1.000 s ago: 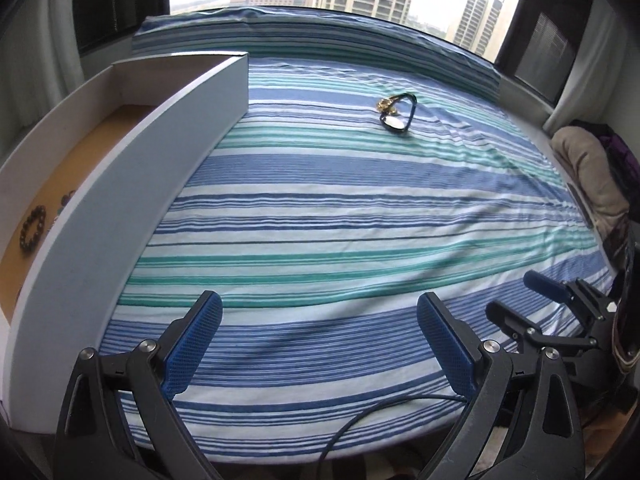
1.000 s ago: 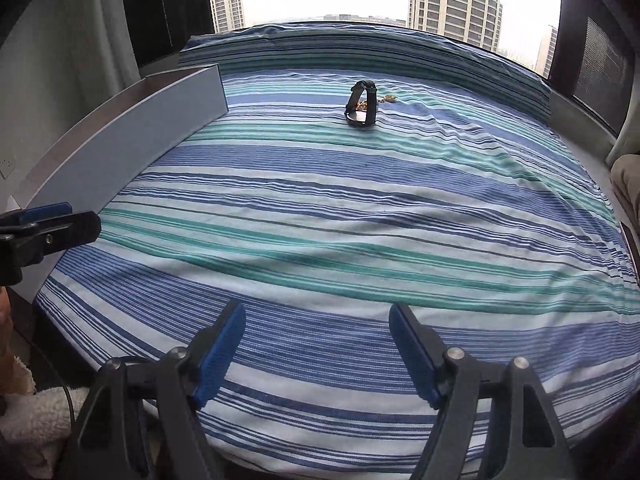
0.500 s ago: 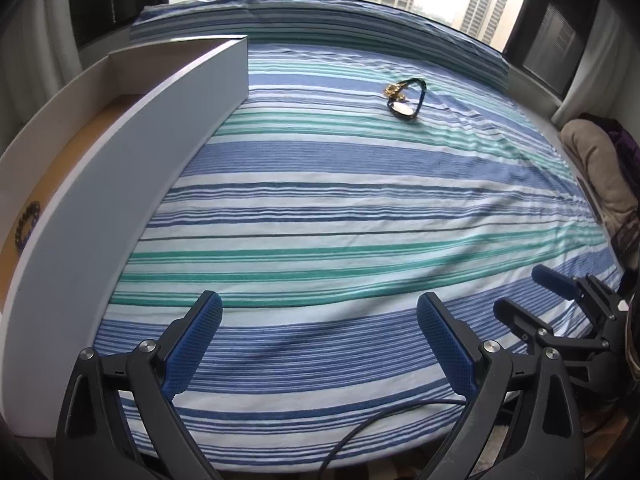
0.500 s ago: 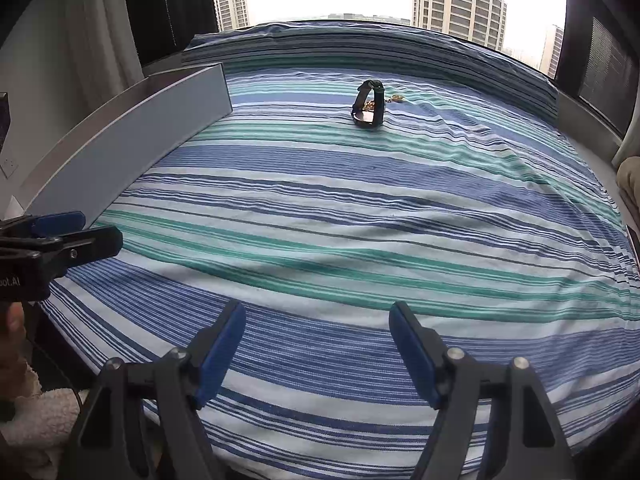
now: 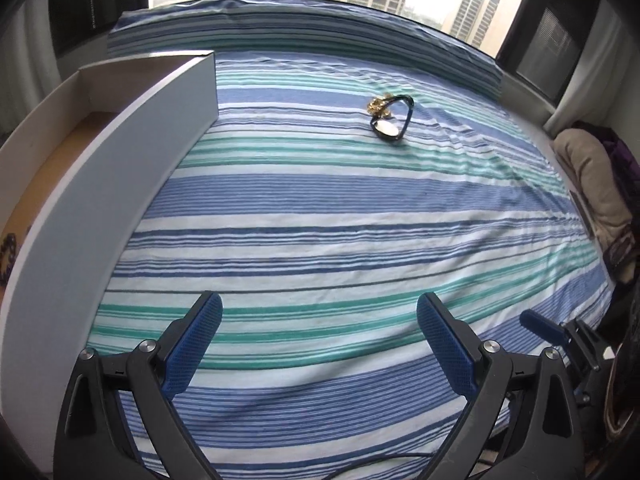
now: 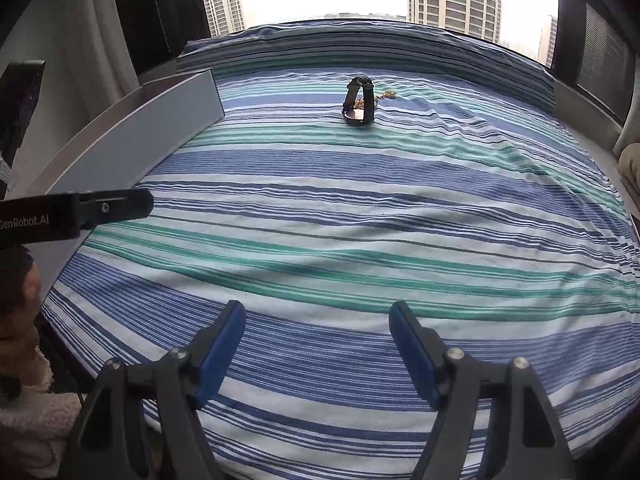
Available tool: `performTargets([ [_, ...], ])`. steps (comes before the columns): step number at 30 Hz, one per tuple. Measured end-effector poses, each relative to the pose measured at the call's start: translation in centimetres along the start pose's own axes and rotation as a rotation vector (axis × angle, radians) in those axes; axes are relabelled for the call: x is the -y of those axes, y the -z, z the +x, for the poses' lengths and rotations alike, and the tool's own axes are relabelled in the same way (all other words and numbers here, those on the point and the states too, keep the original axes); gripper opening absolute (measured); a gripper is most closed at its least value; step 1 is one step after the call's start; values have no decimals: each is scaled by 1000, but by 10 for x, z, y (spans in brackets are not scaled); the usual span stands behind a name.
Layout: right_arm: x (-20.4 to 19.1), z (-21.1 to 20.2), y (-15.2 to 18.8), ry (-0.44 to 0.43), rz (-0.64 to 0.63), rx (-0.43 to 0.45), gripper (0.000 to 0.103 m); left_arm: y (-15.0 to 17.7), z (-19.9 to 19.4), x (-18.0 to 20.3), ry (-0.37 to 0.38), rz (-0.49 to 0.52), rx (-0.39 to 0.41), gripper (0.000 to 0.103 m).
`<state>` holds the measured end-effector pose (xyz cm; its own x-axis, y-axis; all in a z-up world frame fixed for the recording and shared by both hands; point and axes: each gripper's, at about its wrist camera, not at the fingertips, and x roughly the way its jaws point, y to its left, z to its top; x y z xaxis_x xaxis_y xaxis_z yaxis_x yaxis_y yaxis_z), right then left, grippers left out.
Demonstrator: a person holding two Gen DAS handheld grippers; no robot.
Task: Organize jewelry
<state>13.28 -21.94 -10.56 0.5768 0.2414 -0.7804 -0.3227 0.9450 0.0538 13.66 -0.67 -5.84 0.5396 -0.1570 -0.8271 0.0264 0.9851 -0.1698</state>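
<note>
A black-strapped watch (image 5: 391,122) lies far out on the striped bedspread, with a gold chain (image 5: 376,105) bunched just behind it. Both show in the right wrist view too, the watch (image 6: 359,102) standing on its strap and the chain (image 6: 389,95) to its right. A white drawer-like box (image 5: 120,152) runs along the left; a dark beaded bracelet (image 5: 7,249) lies on its brown floor. My left gripper (image 5: 318,350) is open and empty over the near stripes. My right gripper (image 6: 318,350) is open and empty, low at the bed's front edge.
The striped bedspread (image 5: 340,216) covers the whole surface up to a window at the back. A beige cushion and dark clothes (image 5: 592,184) sit at the right edge. The left gripper's side (image 6: 72,214) juts in at the left of the right wrist view.
Both grippers have moved forward over the bed toward the watch, staying open. The box's inside has slid out of the left view, and the left gripper has pushed further into the right view.
</note>
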Motion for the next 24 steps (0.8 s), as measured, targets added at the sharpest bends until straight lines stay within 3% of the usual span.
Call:
performTargets([
  [8,21,-1,-5,-4,38,17,76,-80,33,50,127,60,37,98],
  [12,33,-3,-4,-3,71,21,76,-137,54,73,183,31,82,98],
  [15,38,-7,-5,-4,83,36,76,-179,83,90,150,8,91,98],
  [18,41,-9,-8,-11,82,51,76,-200,121,102,85,0,94,98],
  [21,43,-11,-10,-17,77,59,76,-196,164,93,15,-34,17,97],
  [22,43,-11,-10,-17,74,61,76,-190,174,86,-11,-36,-26,92],
  [24,45,-13,-9,-14,71,64,76,-173,173,64,7,-61,-62,92],
])
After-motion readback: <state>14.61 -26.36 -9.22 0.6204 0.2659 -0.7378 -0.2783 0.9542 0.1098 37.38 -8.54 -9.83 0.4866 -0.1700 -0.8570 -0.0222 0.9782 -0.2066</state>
